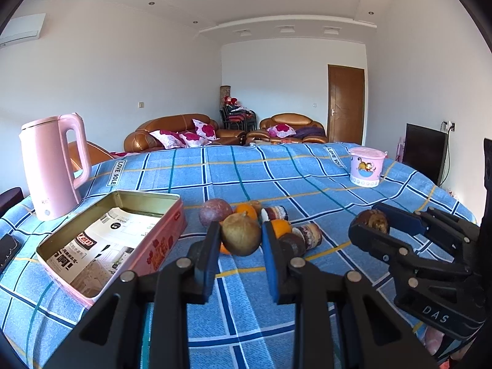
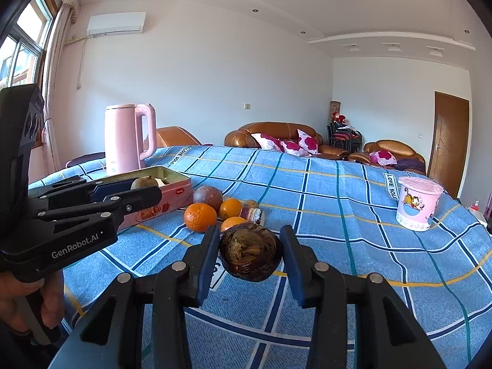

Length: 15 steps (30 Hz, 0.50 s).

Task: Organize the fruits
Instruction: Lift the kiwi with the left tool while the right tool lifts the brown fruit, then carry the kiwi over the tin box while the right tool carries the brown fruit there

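Observation:
My left gripper is shut on a round brownish-green fruit, held just in front of the fruit pile. In the right wrist view this left gripper holds that fruit at the near edge of the open pink tin. My right gripper is shut on a dark brown, fibrous-topped fruit above the blue checked cloth; it also shows as the right gripper to the right. Oranges, a purple round fruit and dark halved fruits lie bunched on the cloth.
The pink tin is lined with printed paper and holds no fruit. A pink kettle stands behind it at the left. A pink lidded tub sits far right. A dark flat object lies at the left edge. A hand grips the left tool.

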{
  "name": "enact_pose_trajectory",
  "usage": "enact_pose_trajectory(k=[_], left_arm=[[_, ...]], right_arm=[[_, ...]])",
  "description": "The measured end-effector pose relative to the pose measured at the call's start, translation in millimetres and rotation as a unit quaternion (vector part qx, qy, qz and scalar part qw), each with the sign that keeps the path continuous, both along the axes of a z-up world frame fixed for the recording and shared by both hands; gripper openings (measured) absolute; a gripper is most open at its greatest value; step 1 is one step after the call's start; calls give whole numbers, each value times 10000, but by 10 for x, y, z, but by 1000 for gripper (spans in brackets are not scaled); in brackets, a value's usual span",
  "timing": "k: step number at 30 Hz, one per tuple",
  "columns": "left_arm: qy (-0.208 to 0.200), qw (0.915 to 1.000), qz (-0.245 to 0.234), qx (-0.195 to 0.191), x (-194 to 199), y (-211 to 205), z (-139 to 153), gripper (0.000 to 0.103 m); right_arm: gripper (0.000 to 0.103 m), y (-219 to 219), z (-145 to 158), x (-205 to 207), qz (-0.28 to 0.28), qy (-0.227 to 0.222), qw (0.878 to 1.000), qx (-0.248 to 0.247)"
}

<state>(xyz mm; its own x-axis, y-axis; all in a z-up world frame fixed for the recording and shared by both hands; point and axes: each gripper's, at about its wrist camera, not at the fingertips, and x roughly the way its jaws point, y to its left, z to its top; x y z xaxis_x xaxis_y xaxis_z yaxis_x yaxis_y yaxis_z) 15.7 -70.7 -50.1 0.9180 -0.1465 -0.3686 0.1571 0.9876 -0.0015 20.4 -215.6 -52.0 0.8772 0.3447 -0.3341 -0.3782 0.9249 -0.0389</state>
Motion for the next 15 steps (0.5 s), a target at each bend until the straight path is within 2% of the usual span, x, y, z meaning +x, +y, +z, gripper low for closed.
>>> enact_pose_trajectory(k=[15], left_arm=[[174, 9993, 330, 17, 29, 325, 47, 28]], right_arm=[[43, 303, 285, 119, 498, -19, 9987, 142]])
